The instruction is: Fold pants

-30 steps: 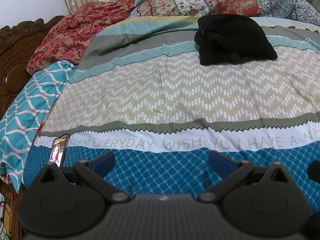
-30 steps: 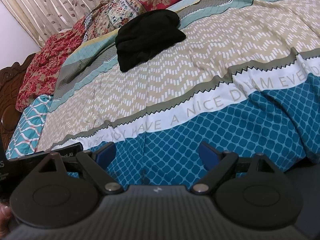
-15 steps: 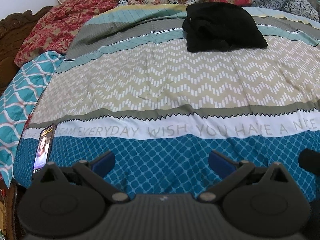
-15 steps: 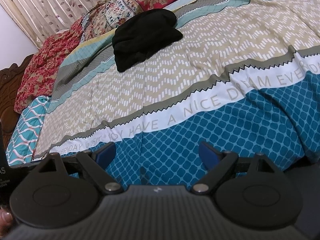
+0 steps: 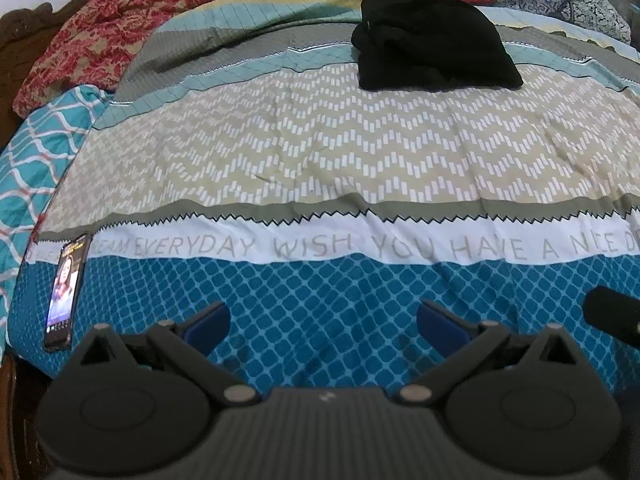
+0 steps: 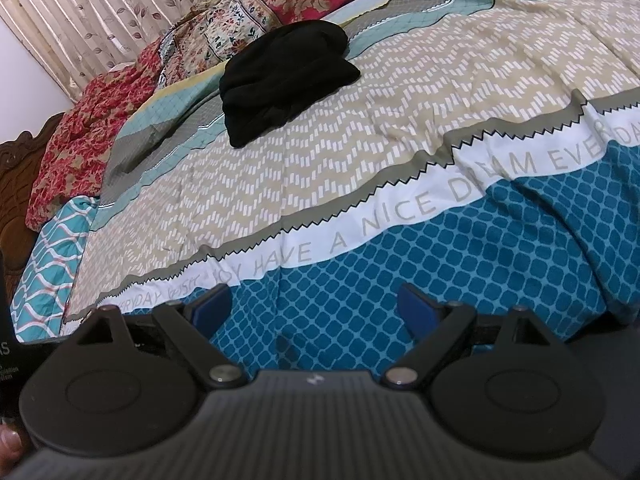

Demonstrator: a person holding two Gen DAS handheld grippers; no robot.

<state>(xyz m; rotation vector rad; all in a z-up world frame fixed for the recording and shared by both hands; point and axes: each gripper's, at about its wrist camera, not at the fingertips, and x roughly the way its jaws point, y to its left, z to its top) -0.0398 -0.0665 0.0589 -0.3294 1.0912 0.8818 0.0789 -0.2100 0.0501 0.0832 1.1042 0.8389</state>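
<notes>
The pants (image 5: 432, 44) are plain black, lying on the far part of a bedspread (image 5: 320, 152) banded, from near to far, in blue lattice, white with grey lettering, olive zigzag edging, beige with white chevron dashes, teal and grey. At the far left a quilt (image 5: 100, 40) is red floral, and a pillow (image 5: 28, 168) on the left is teal with white waves. The curtain (image 6: 100, 12) is cream with a leaf print. Both grippers have black bodies and blue finger pads (image 5: 208, 322).

A home bedroom: a bed (image 5: 320, 152) under a patterned bedspread, carved wooden headboard (image 6: 16, 184), leaf-print curtains (image 6: 100, 12) behind.
</notes>
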